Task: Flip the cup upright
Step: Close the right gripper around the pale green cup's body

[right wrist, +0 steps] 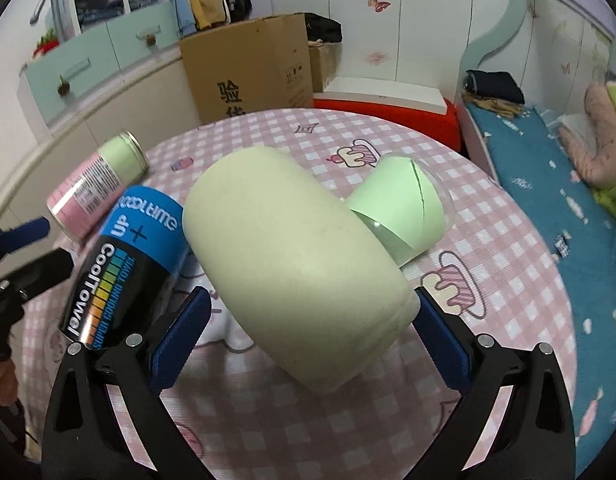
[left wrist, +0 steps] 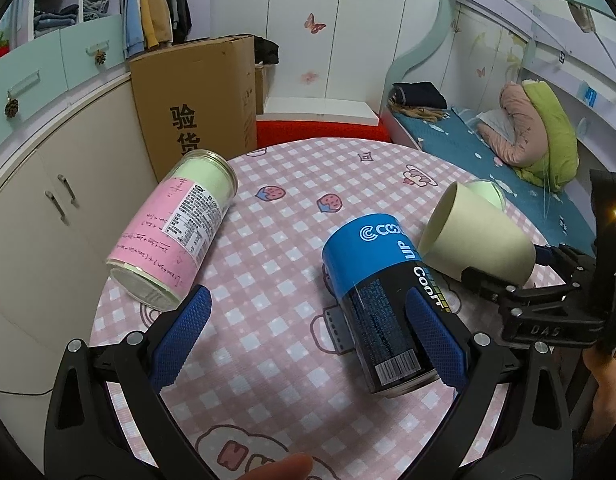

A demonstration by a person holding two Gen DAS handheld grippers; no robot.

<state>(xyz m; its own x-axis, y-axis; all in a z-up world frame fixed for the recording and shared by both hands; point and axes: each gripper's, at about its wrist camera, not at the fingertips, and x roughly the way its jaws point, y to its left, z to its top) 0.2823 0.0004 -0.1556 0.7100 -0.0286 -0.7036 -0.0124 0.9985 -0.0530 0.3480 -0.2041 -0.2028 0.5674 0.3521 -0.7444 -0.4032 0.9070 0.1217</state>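
A pale yellow-green cup (right wrist: 296, 268) is tilted on its side above the pink checked table (right wrist: 488, 240), its mouth pointing away to the upper left. It also shows in the left wrist view (left wrist: 476, 236). My right gripper (right wrist: 308, 328) has its blue pads at the cup's base end, wide apart; whether they press it is unclear. My left gripper (left wrist: 308, 332) is open over the table. Its right pad is beside a lying blue-and-black can (left wrist: 376, 300).
A pink-labelled green jar (left wrist: 172, 224) lies at the table's left edge. A light green cup (right wrist: 400, 208) lies behind the held cup. A cardboard box (left wrist: 196, 104), cabinets (left wrist: 48, 200) and a bed (left wrist: 508, 168) surround the table.
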